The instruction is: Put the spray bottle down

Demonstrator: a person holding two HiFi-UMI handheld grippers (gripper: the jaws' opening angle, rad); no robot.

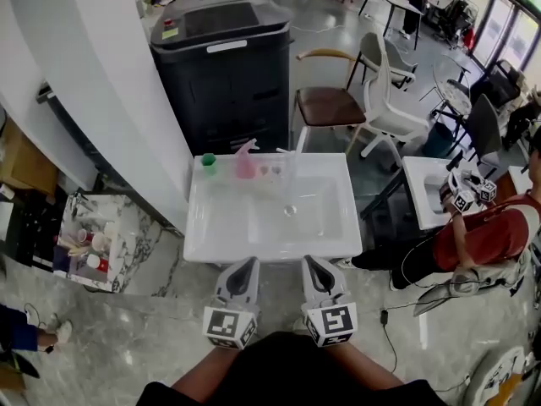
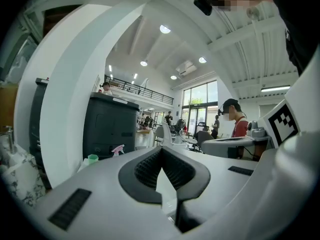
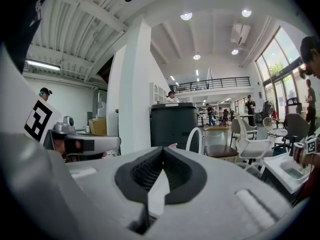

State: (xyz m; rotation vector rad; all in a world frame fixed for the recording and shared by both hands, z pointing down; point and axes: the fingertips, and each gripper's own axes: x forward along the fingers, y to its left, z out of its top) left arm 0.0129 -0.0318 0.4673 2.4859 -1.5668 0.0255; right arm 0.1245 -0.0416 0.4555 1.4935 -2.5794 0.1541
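"Where is the translucent pink plastic spray bottle [image 1: 245, 161]?"
"Upright on the white ceramic sink's [image 1: 203, 227] far rim, well ahead of the left claw [image 1: 246, 265] and right claw [image 1: 312, 265], both closed and empty."
"Handling?"
"Probably light and slick. Grip the body."

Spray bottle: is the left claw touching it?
Apart. The head view shows the pink spray bottle standing at the sink far rim and the left claw, shut, near the front edge, bare basin between them.
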